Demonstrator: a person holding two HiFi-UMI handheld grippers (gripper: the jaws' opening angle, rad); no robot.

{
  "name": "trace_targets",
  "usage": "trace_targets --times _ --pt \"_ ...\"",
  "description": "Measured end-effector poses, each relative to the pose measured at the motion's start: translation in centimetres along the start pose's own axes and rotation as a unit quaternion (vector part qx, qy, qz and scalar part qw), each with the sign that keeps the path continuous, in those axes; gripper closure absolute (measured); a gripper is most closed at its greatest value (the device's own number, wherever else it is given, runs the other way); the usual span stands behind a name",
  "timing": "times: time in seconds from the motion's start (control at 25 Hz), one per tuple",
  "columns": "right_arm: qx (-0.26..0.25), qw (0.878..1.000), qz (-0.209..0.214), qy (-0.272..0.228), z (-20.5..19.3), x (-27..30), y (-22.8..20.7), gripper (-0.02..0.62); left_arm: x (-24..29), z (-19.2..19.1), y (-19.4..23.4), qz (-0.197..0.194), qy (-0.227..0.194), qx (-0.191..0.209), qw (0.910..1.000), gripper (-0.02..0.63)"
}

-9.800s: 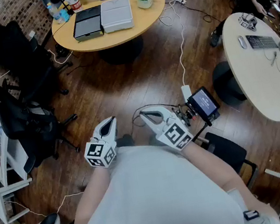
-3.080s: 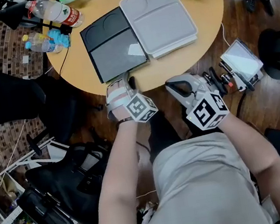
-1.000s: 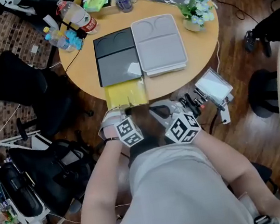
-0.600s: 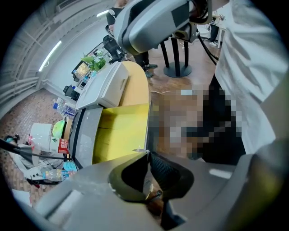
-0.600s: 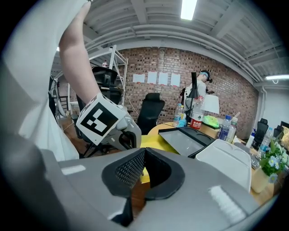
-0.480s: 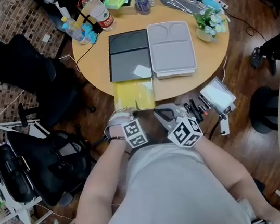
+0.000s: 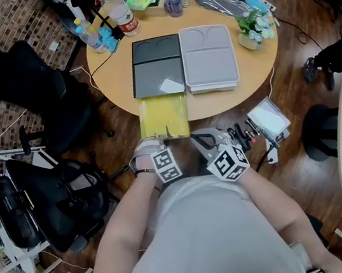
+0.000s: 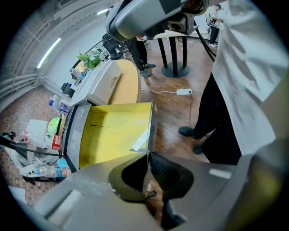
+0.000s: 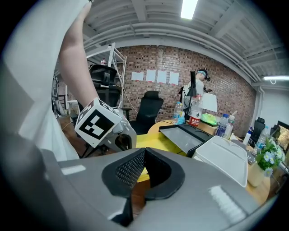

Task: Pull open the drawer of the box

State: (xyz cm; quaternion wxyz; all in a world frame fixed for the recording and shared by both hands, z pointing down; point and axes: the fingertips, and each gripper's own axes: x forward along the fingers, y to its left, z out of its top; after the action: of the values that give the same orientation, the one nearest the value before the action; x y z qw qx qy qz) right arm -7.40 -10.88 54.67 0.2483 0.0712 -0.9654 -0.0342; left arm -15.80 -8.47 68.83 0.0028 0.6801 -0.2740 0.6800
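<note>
Two round tables [image 7: 118, 89], plank floor [image 7: 295, 68], left gripper [image 8: 147, 155] jaws pinching yellow drawer [image 7: 162, 116], right gripper [image 9: 143, 153] jaws pressed together

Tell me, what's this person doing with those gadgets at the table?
A person has a hand-held gripper in each hand. The left hand-held gripper is pinched on the front edge of a yellow drawer, which stands pulled well out of the dark flat box on the round table. The right hand-held gripper is shut on nothing, just beside it.

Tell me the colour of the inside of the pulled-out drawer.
The drawer is bright yellow inside, clearest in the left gripper view.
</note>
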Motion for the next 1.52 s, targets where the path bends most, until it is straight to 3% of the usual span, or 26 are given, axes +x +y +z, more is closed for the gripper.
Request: trace_targets --times 0.24,0.52,0.68,0.76,0.88,1.04,1.2,1.32,1.52 --pt "-0.006 1.000 -0.019 0.007 0.2 -0.1 0.5 0.594 0.5 -1.1 0.0 0.005 -0.007 -0.003 1.0000 0.568" --pt "-0.016 0.999 -0.042 0.014 1.1 -1.1 1.6 0.594 -2.1 -0.4 0.6 0.035 -0.092 -0.099 0.9902 0.558" --pt "-0.020 0.998 -0.052 0.018 2.4 -1.3 2.7 0.594 -5.1 -1.7 1.1 0.069 -0.131 -0.167 0.9749 0.565" --pt "-0.029 0.998 -0.055 0.019 3.2 -1.9 3.4 0.594 -7.5 -1.7 1.3 0.079 -0.175 -0.229 0.9542 0.593" --pt "-0.032 0.997 -0.064 0.015 4.1 -3.5 4.2 0.594 -11.5 -0.2 1.0 0.072 -0.266 -0.311 0.9098 0.601" --pt "-0.022 0.997 -0.068 0.000 5.3 -4.7 5.5 0.594 -16.4 0.7 0.1 0.047 -0.362 -0.374 0.8524 0.601" --pt "-0.032 0.998 -0.059 -0.007 6.6 -5.3 7.5 0.594 -19.6 -0.6 -0.9 0.045 -0.411 -0.434 0.8003 0.601" --pt "-0.029 0.998 -0.055 -0.010 6.6 -6.1 9.2 0.594 -20.7 -1.2 -2.6 0.044 -0.427 -0.450 0.7827 0.601" --pt "-0.029 0.997 -0.066 -0.011 6.1 -7.2 11.9 0.594 -21.5 -2.9 -5.8 0.042 -0.431 -0.466 0.7717 0.601"
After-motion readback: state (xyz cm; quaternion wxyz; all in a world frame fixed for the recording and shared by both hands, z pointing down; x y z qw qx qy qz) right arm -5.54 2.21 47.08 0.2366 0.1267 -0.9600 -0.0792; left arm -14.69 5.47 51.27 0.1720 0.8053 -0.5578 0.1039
